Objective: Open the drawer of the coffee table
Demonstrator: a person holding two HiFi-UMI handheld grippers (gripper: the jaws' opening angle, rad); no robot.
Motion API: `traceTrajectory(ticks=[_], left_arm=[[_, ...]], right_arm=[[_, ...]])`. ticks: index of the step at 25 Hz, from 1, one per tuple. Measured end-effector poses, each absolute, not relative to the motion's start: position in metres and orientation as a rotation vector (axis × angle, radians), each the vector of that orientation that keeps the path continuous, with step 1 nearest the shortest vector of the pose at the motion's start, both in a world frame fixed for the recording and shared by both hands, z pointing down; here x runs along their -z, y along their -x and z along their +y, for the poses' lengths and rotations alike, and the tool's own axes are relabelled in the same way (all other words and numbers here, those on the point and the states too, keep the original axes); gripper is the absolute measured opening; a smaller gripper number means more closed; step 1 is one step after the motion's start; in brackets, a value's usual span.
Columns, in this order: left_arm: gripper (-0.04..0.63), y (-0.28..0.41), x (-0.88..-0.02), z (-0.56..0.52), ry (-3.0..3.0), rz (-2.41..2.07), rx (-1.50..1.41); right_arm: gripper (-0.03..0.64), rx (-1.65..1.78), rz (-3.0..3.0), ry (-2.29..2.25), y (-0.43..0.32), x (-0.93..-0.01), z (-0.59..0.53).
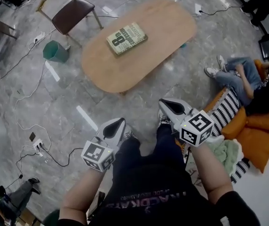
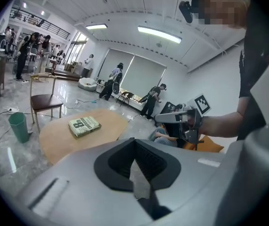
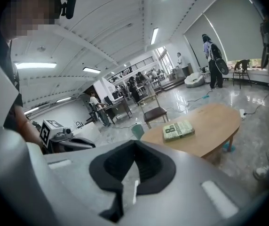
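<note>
An oval wooden coffee table stands on the grey floor ahead of me, with a book lying on its top. No drawer shows in any view. My left gripper and right gripper hang in the air short of the table's near edge, above my legs, both shut and empty. The left gripper view has the table and book beyond its shut jaws, with the right gripper off to the side. In the right gripper view the table and book lie past its shut jaws.
A brown chair and a green bin stand at the table's far left. A person sits on orange cushions to the right, near a striped rug. Cables and a power strip lie on the floor at left.
</note>
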State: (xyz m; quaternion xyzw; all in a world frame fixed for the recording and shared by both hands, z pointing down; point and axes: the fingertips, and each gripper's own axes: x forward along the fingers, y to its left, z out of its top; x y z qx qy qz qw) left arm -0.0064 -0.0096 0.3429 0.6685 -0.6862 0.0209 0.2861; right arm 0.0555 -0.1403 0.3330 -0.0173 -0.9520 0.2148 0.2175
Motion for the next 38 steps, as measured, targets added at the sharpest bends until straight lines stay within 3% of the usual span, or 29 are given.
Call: traceTrajectory(ticks=[13, 25, 38], left_arm=[[0.0, 0.038, -0.506, -0.099, -1.556, -2.08, -0.23], [0.0, 0.082, -0.697, -0.096, -1.343, -2.106, -0.265], [0.016, 0.136, -0.784, -0.073, -1.221, -2.146, -0.25]], right_arm=[[0.0, -0.372, -2.543, 0.154, -0.036, -0.505, -0.277], [0.002, -0.245, -2.541, 0.139, 0.003, -0.678, -0.336], [0.002, -0.27, -2.473, 0.04, 0.034, -0.772, -0.353]])
